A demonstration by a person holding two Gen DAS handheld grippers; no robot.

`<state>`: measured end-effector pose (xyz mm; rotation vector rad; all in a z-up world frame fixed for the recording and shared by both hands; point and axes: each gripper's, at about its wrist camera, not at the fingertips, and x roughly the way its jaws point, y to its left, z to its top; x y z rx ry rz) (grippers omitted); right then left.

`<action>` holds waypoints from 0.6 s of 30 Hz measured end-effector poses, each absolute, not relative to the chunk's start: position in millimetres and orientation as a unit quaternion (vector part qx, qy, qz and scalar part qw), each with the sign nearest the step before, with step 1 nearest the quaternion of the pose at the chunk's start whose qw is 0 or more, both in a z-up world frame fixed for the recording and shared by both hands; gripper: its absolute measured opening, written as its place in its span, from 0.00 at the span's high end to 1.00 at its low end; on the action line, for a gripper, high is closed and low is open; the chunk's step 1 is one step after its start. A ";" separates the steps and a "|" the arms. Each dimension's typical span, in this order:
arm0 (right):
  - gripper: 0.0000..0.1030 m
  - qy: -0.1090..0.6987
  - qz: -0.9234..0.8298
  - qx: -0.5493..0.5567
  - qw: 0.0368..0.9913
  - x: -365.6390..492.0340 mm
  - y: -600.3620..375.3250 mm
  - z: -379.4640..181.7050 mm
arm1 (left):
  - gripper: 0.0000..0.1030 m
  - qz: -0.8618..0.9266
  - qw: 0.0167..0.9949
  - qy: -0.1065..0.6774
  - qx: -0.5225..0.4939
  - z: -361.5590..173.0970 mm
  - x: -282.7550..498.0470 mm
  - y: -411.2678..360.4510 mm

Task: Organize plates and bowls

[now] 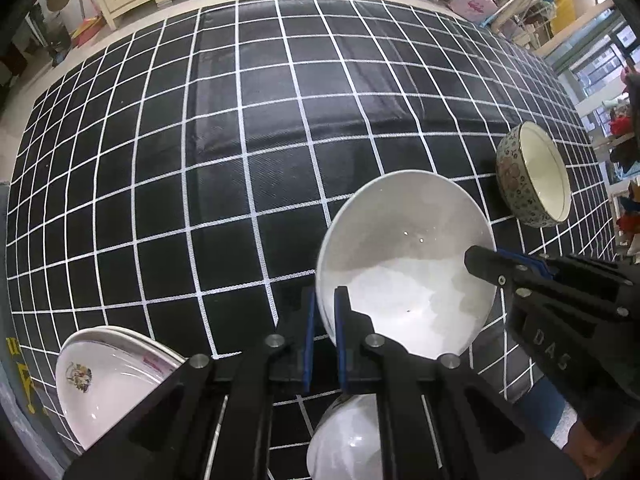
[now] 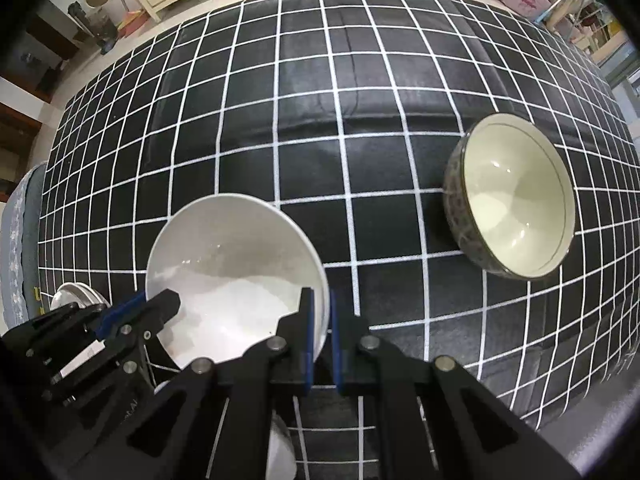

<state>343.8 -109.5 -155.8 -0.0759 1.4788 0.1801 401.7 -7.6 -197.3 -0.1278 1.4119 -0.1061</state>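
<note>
Right now both grippers hold one white bowl (image 1: 404, 264) by opposite sides of its rim: the left gripper (image 1: 325, 320) is closed on the near-left rim, the right gripper (image 2: 320, 320) on the other side. It hangs tilted above the checked tablecloth (image 1: 200, 160), near the table's front edge. Directly below it, closer to me, sits a second white bowl (image 1: 344, 440), probably the stacking target. A patterned bowl (image 2: 512, 196) stands toward the right edge, and stacked plates (image 1: 104, 376) lie at the front-left corner. The held bowl looks plain and glossy.
</note>
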 end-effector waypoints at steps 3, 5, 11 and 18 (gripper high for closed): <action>0.90 0.668 0.076 -0.042 0.739 345.9 -82.9 -141.3 | 0.93 -0.048 0.763 0.642 -0.060 -185.8 401.3 -5.2; 0.90 0.664 0.075 -0.037 0.743 343.4 -70.5 -127.9 | 0.93 -0.048 0.768 0.636 -0.058 -176.4 399.6 -3.6; 0.90 0.650 0.084 -0.042 0.754 325.8 -45.2 -89.3 | 0.93 -0.046 0.778 0.623 -0.067 -150.8 384.8 3.3; 0.90 0.642 0.096 -0.049 0.759 276.7 -23.1 -51.0 | 0.93 -0.039 0.785 0.614 -0.074 -133.4 352.9 6.1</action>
